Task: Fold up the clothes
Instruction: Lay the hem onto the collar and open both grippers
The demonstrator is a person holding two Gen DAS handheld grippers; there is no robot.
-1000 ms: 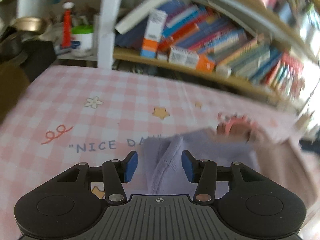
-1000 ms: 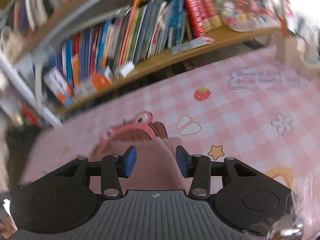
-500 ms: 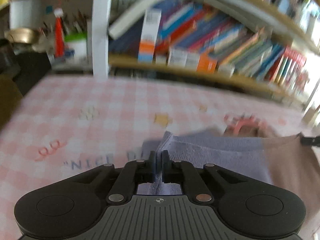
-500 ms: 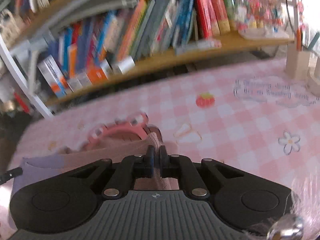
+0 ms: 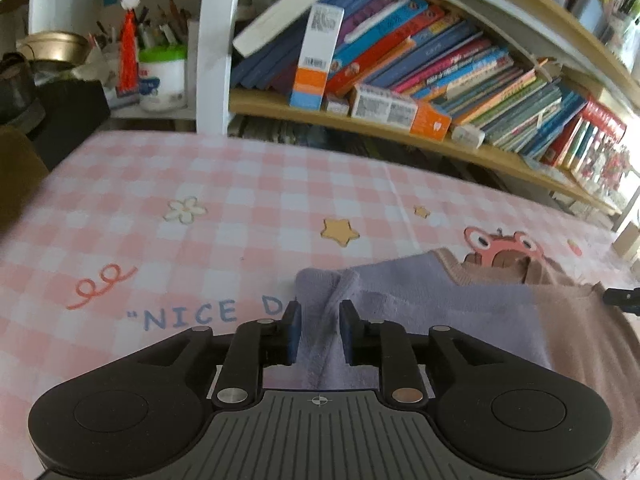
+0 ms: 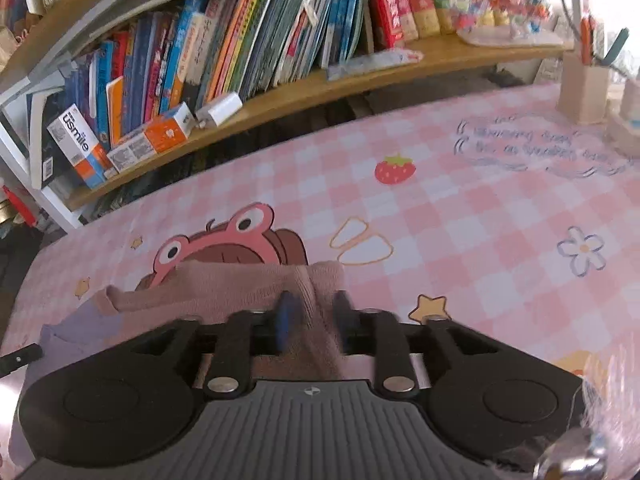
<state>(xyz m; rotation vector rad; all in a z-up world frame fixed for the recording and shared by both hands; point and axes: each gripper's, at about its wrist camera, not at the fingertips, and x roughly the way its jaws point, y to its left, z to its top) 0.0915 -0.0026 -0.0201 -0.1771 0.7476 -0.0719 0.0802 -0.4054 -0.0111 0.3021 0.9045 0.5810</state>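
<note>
A knitted garment, lilac (image 5: 420, 300) on one side and dusty pink (image 6: 224, 292) on the other, lies on the pink checked tablecloth (image 5: 240, 200). My left gripper (image 5: 319, 330) is open, its blue pads either side of a raised lilac fold at the garment's left corner. My right gripper (image 6: 310, 320) is open, its pads either side of a pink ridge at the right corner. The cloth sits loose between both pairs of pads. The garment's near part is hidden under the gripper bodies.
A wooden bookshelf (image 5: 400, 132) packed with books and boxes runs along the table's far edge. A white post (image 5: 216, 40), jars and pens stand at the far left. A wooden pen holder (image 6: 584, 88) stands at the far right. A frog print (image 6: 224, 240) marks the tablecloth.
Both grippers were open a second ago, shut on the garment's corners half a second ago, and have now opened again. The garment has been laid down flat on the table.
</note>
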